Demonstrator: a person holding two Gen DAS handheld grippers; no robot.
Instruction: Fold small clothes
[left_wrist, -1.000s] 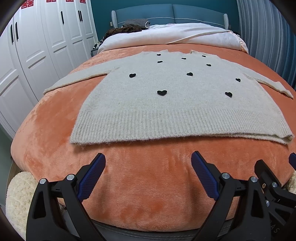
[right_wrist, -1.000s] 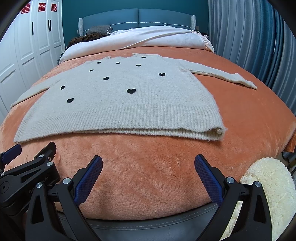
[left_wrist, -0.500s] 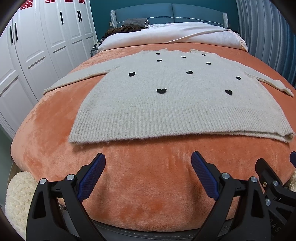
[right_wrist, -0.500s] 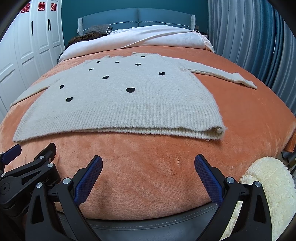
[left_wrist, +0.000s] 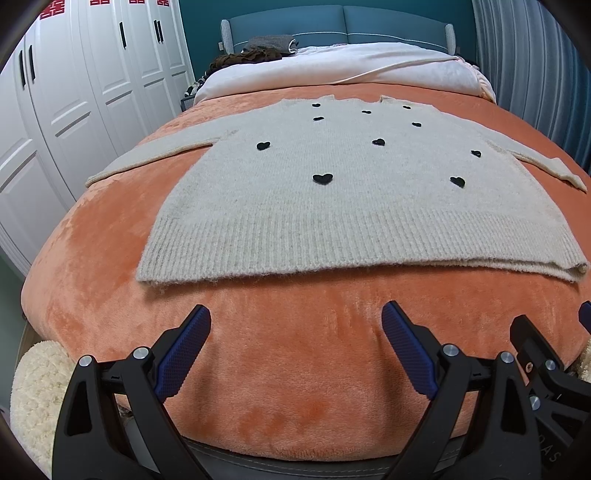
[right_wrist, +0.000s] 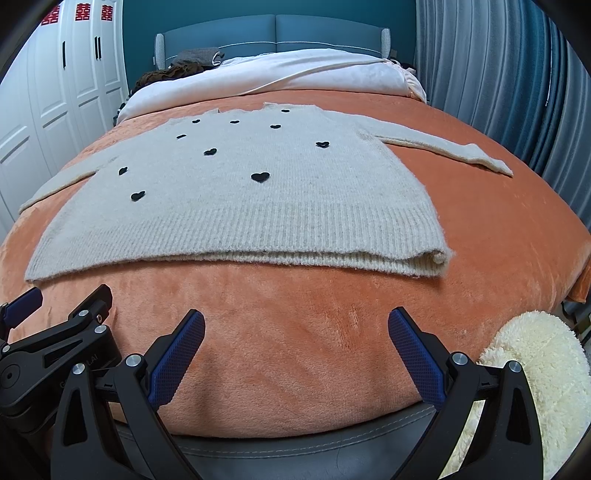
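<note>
Cream knit sweater with black hearts (left_wrist: 354, 206) flat on orange plush bed blanket (left_wrist: 295, 369), sleeves out — beyond left claw (left_wrist: 295, 328) and right claw (right_wrist: 295, 328); both wide open, empty, short of hem.

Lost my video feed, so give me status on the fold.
Left gripper open, empty. Right gripper open, empty. Sweater flat on orange blanket, sleeves out, unfolded. Nothing in the way.

An orange plush blanket (left_wrist: 303, 369) covers the bed, a white duvet (left_wrist: 351, 70) bunched before a teal headboard (left_wrist: 332, 22), white wardrobes (left_wrist: 74, 92) alongside, grey curtains (right_wrist: 498, 74) opposite
</note>
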